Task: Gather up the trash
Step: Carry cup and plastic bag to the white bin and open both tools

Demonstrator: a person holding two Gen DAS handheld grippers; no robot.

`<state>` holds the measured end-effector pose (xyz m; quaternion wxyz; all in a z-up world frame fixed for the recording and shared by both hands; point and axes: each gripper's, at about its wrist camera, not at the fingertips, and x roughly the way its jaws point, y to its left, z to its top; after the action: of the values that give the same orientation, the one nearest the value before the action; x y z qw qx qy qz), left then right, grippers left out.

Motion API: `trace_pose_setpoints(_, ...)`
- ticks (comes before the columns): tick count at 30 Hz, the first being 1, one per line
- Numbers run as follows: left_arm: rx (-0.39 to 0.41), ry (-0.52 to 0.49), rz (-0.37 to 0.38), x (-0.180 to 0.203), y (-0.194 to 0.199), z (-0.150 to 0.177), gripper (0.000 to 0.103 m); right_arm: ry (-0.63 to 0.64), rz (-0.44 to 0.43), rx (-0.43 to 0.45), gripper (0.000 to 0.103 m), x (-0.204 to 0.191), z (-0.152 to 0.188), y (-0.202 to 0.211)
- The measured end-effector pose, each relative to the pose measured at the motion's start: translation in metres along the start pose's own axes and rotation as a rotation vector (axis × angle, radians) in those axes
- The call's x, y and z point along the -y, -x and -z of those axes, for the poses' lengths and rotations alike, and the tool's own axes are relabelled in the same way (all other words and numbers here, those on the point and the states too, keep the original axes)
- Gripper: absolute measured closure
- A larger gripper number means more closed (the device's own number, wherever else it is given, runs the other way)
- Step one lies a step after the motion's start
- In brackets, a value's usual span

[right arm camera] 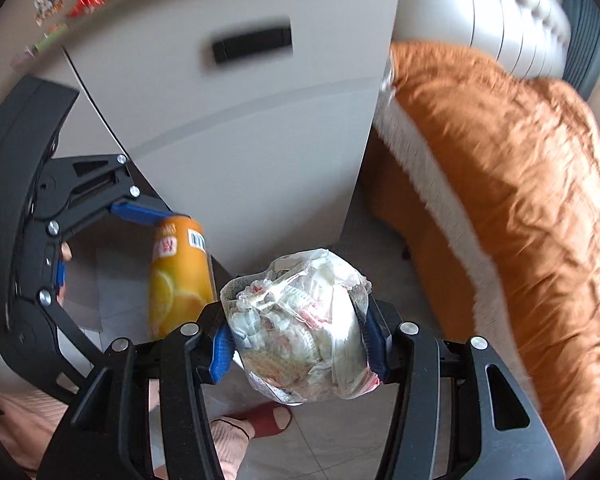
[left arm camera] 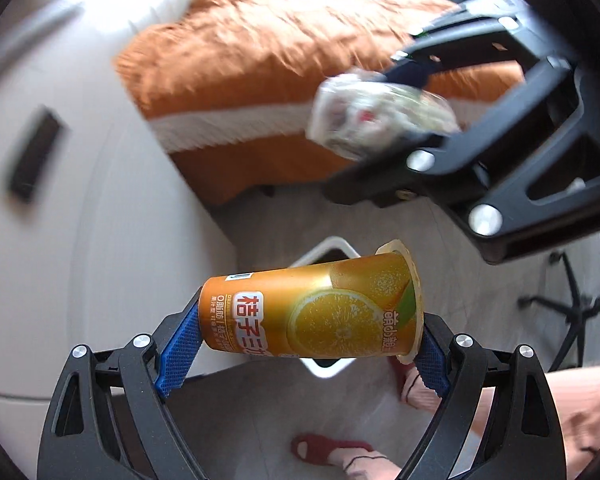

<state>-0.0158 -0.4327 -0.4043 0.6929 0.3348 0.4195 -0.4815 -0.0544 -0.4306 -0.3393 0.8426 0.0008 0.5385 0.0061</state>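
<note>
The big bed (right arm camera: 500, 184) with the orange blanket sits to one side, and a tall white cabinet (right arm camera: 260, 128) stands next to it. On the floor there is a white bin (left arm camera: 328, 248), and it shows just behind the cup.

The left gripper (left arm camera: 300, 344) is squeezed onto an orange drink cup (left arm camera: 312, 312). The cup lies sideways between the blue pads, up in the air over the bin. The right gripper (right arm camera: 296, 340) is squeezed onto a scrunched plastic bag of trash (right arm camera: 300, 320), also up in the air and not over the bin as far as I can tell.

I think the job now is to drop both things in the bin. Bring each one right over the hole, go low, then let go, so nothing bounces out. The bag is soft, so hold it tight until then.

Only the left view shows the bin. Only the right view shows small bright things (right arm camera: 76, 0) on top of the cabinet, near its far edge.
</note>
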Motion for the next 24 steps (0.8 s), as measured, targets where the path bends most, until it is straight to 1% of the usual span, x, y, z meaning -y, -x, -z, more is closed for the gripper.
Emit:
trace_pose_setpoints(2,-0.025,-0.017,0.021,0.006,-0.034,0.009,0.016,-0.017,-0.013,-0.024,0.05,0.006,0.012,-0.028)
trace_pose_setpoints(5,-0.06,-0.044,0.059,0.018,-0.09,0.029,0.016,-0.051,-0.054,-0.062,0.05,0.016,0.037,-0.082)
trace_pose_setpoints(7,-0.073,-0.055,0.078,0.022,-0.117,0.038,0.016,-0.053,-0.077,-0.08,0.05,0.017,0.051,-0.112)
trace_pose_setpoints(10,-0.106,-0.065,0.113,0.025,-0.16,0.051,0.015,-0.057,-0.144,-0.115,0.049,0.018,0.071,-0.154)
trace_pose_setpoints(11,-0.113,-0.067,0.126,0.025,-0.171,0.054,0.014,-0.05,-0.171,-0.136,0.047,0.018,0.076,-0.168)
trace_pose_setpoints(12,-0.123,-0.075,0.138,0.025,-0.184,0.057,0.008,-0.041,-0.182,-0.149,0.041,0.017,0.08,-0.177)
trace_pose_setpoints(13,-0.113,-0.083,0.127,0.026,-0.193,0.06,0.005,-0.019,-0.178,-0.16,0.017,0.016,0.085,-0.19)
trace_pose_setpoints(14,-0.102,-0.089,0.113,0.026,-0.199,0.063,0.005,0.003,-0.161,-0.157,0.005,0.015,0.09,-0.201)
trace_pose_setpoints(17,-0.112,-0.085,0.098,0.024,-0.225,0.071,0.005,0.014,-0.164,-0.179,0.005,0.015,0.1,-0.223)
trace_pose_setpoints(19,-0.12,-0.084,0.099,0.026,-0.234,0.071,0.005,0.022,-0.147,-0.185,0.005,0.013,0.105,-0.232)
trace_pose_setpoints(24,-0.127,-0.097,0.097,0.024,-0.236,0.077,0.005,0.03,-0.146,-0.194,0.005,0.009,0.106,-0.232)
